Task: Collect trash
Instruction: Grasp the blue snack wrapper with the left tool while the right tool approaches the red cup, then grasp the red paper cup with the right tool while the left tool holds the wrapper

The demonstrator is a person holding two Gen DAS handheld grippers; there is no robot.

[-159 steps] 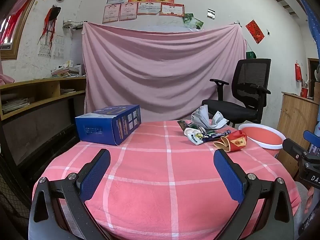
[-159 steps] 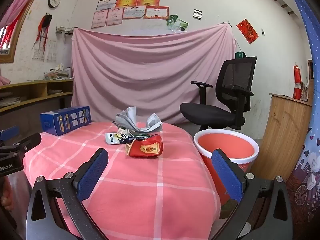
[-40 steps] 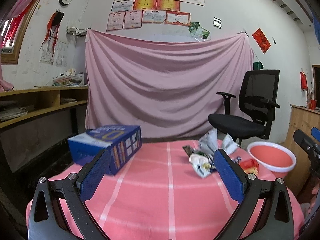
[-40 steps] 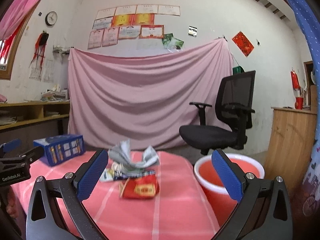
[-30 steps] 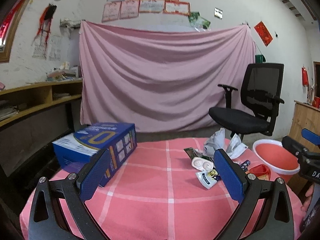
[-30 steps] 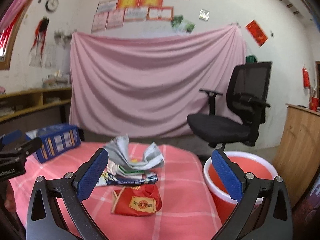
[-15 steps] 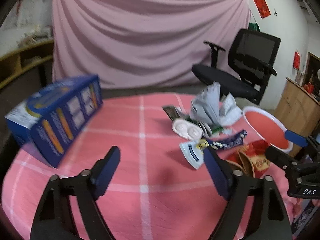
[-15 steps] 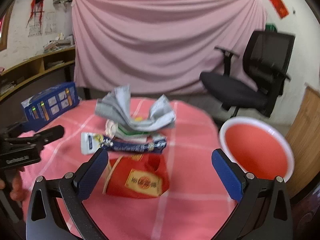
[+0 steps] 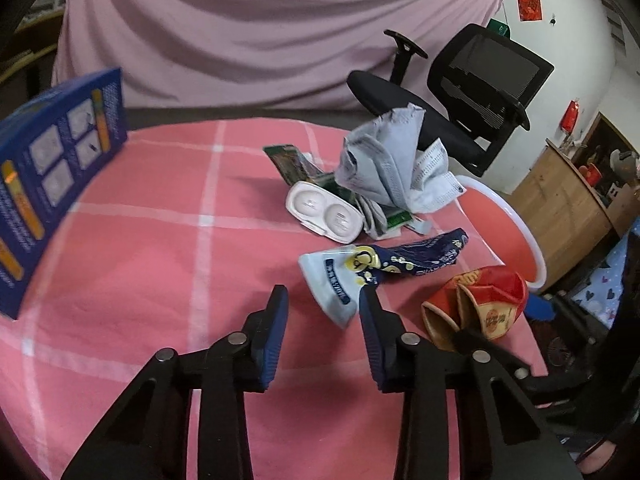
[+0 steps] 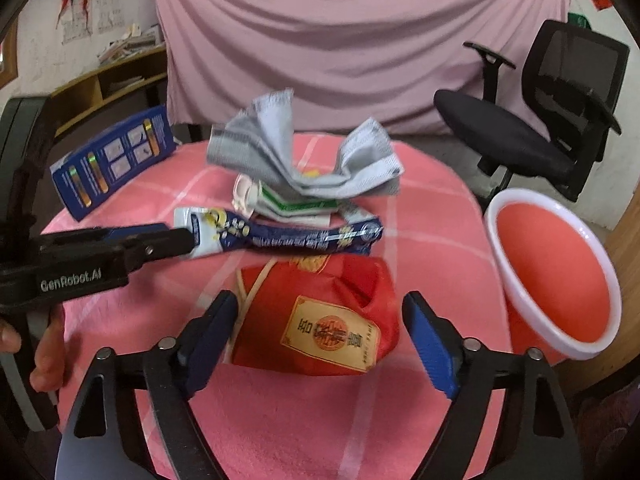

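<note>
Red, the crumpled packet (image 10: 320, 316) lay on the pink checked tablecloth (image 9: 160, 248) between the right gripper's (image 10: 320, 336) closing, not-yet-touching jaws. Beside it, the left gripper (image 9: 322, 312), also narrowing, neared the white-and-blue wrapper (image 9: 332, 280) without gripping it.

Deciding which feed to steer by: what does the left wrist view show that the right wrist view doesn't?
Left wrist only: the left claw straddling the white-blue wrapper's near end, and a green packet.
Right wrist only: the right claw around the red packet, and a hand.
Both: wrapper, red packet, grey cloth, blue box, red basin.
</note>
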